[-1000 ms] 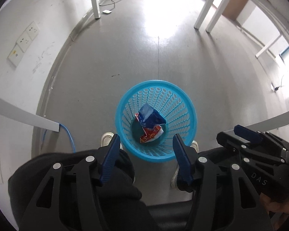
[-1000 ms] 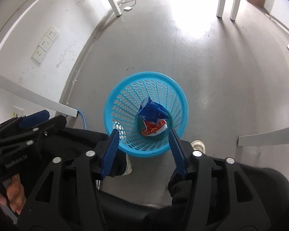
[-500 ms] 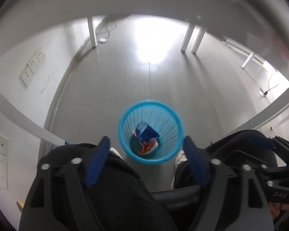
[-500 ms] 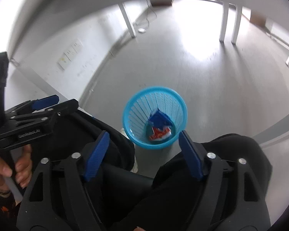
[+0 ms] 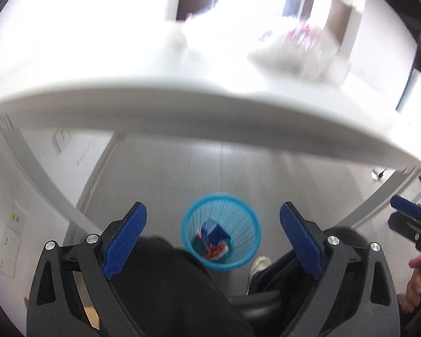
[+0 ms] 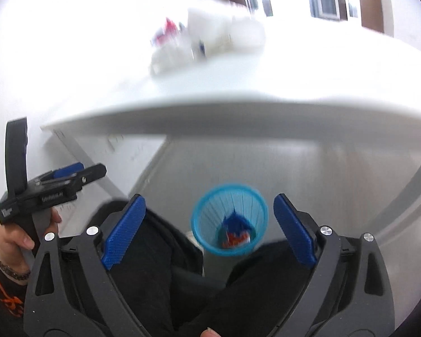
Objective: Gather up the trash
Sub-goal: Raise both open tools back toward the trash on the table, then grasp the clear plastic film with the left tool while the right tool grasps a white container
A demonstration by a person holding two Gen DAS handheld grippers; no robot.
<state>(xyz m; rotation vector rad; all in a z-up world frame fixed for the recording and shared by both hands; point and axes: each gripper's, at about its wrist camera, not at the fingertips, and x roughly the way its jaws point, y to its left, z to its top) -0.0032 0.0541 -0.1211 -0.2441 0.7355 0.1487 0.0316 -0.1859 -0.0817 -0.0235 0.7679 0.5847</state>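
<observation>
A blue plastic basket (image 5: 245, 221) stands on the floor under the white table (image 5: 182, 101), between the person's legs. It holds a crumpled blue and red wrapper (image 5: 214, 238). The basket (image 6: 238, 199) and wrapper (image 6: 235, 231) also show in the right wrist view. My left gripper (image 5: 213, 237) is open and empty, high above the basket. My right gripper (image 6: 209, 229) is open and empty too. Blurred trash, a clear bag with red bits (image 5: 297, 53), lies on the table top; it shows as a blurred heap (image 6: 182, 47) in the right wrist view.
The table's front edge (image 6: 238, 112) runs across both views above the basket. A white wall with sockets (image 5: 9, 241) is on the left. The person's dark-clad legs (image 5: 168, 280) and a white shoe (image 5: 259, 262) flank the basket. White crumpled items (image 6: 224, 31) sit on the table.
Both grippers have risen from just over the basket to table height and opened wider. The table top with blurred trash has come into view. The wrapper stays in the basket.
</observation>
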